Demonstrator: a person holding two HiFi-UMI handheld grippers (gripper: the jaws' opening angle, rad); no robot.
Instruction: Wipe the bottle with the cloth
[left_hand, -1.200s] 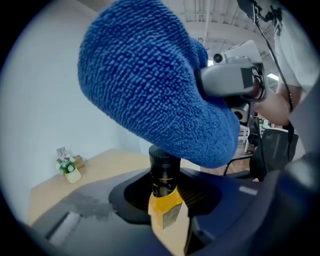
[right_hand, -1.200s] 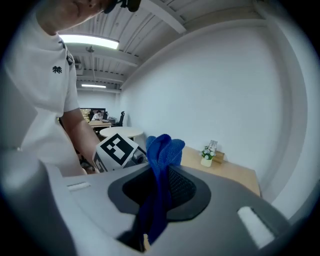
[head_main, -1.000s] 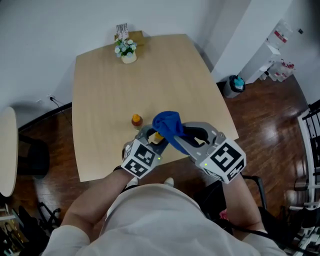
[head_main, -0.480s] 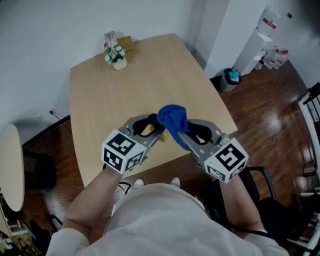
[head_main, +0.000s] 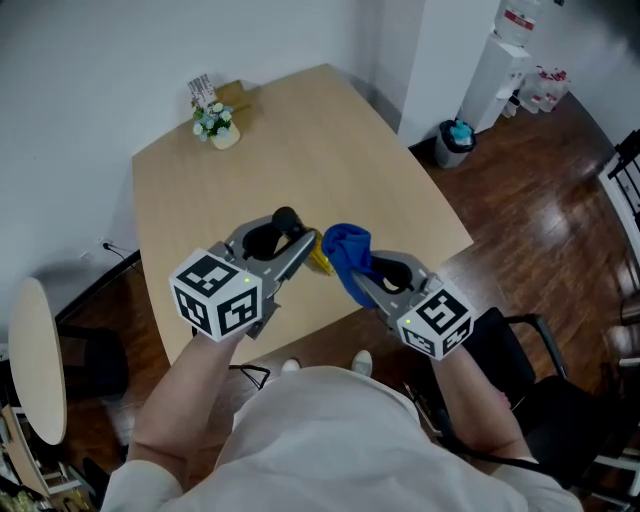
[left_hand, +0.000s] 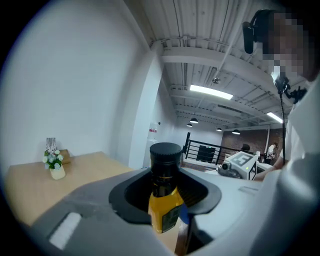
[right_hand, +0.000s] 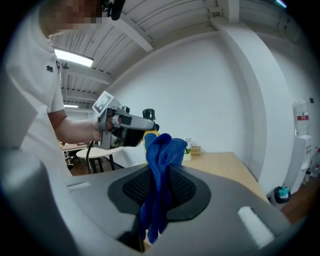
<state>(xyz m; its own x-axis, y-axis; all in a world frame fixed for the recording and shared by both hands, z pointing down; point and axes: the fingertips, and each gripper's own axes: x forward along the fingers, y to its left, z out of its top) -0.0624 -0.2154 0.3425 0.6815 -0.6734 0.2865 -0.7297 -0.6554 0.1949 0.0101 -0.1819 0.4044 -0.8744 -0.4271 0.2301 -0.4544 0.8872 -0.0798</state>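
A small bottle (left_hand: 164, 202) with a yellow body and a black cap (head_main: 286, 218) is held off the table, my left gripper (head_main: 296, 252) shut on its body. In the left gripper view it stands upright between the jaws. My right gripper (head_main: 366, 281) is shut on a bunched blue cloth (head_main: 346, 250), which hangs down between the jaws (right_hand: 159, 170). Seen from the head, the cloth's top meets the bottle's yellow lower part (head_main: 319, 259). In the right gripper view my left gripper (right_hand: 126, 123) and the bottle (right_hand: 149, 135) sit just behind the cloth.
The light wooden table (head_main: 300, 140) lies below both grippers, with a small flower pot (head_main: 216, 126) and a card stand at its far edge. A round side table (head_main: 35, 360) is at the left, a chair (head_main: 530, 370) at the right, a bin (head_main: 455, 141) beyond.
My left gripper has closed on the bottle and lifted it off the table. The right gripper has brought the cloth in against the bottle.
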